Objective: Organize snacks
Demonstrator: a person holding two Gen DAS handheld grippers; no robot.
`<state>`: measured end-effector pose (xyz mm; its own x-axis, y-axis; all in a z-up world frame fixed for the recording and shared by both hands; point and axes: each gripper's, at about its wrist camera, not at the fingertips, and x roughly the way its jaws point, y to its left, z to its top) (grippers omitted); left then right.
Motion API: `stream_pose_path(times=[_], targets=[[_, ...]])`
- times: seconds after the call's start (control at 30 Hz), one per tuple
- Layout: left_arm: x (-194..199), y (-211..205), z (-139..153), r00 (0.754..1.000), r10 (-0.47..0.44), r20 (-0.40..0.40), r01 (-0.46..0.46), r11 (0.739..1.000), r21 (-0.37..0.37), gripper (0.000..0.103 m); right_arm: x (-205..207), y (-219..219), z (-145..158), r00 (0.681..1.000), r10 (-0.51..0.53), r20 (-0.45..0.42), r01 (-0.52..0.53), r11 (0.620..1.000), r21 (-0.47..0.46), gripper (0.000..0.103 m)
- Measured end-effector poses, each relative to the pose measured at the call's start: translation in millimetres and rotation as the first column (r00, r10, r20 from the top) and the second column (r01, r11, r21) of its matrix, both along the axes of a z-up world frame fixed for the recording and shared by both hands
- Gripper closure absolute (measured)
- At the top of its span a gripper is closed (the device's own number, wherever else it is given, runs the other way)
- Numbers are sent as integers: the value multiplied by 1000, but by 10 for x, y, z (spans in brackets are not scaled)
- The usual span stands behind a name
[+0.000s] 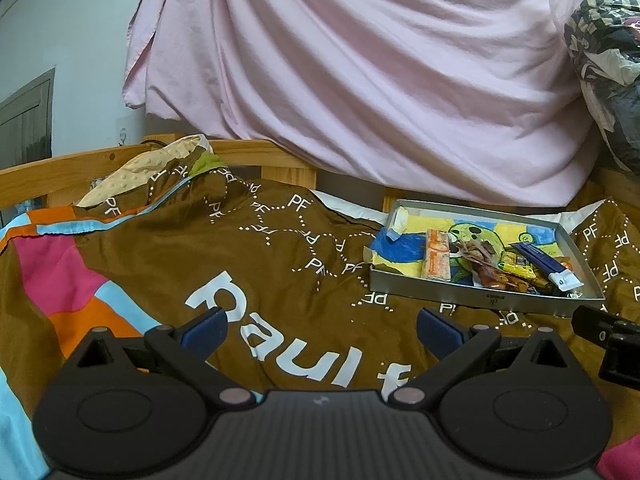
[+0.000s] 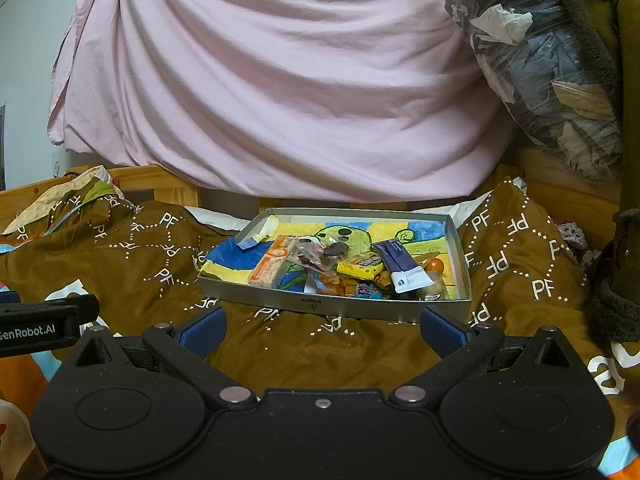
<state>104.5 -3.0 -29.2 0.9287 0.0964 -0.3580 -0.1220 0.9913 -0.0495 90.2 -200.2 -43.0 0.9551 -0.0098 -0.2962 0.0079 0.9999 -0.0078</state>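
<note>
1. Our left tongs [image 1: 320, 330] hang over the bed cover [image 1: 200, 248], spread wide, nothing between them.
2. Our right tongs [image 2: 322, 326] sit just short of the tray [image 2: 320, 304], also spread wide and holding nothing. The left tool's tip shows at the left edge of the right view.
3. The tray rests on the cover, right of centre in the left view and dead ahead in the right view.
4. Left part of the tray: mostly bare drawing paper, with a small white scrap [image 2: 266, 227] by the far-left wall.
5. Middle: orange bar [image 2: 270, 266], then a clear packet [image 2: 316, 256] with dark bits.
6. Right: yellow pack [image 2: 360, 266], blue-white tube [image 2: 400, 268], small sweets [image 2: 344, 288] piled underneath and hard to tell apart.
7. Progress: every snack we can see lies inside the tray, and none lies loose on the cover. They are heaped, not lined up. This fits snacks gathered and left unsorted, or a job that ends with everything in the tray; we cannot tell which.
</note>
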Motion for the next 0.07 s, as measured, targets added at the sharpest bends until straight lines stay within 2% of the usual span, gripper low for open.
stream_pose_path(times=[0.07], targets=[[5,2,-7,1000,-3,-5,3,1000,-1,0,-4,0,-5,1000,1,-2,-1,1000,0,1]])
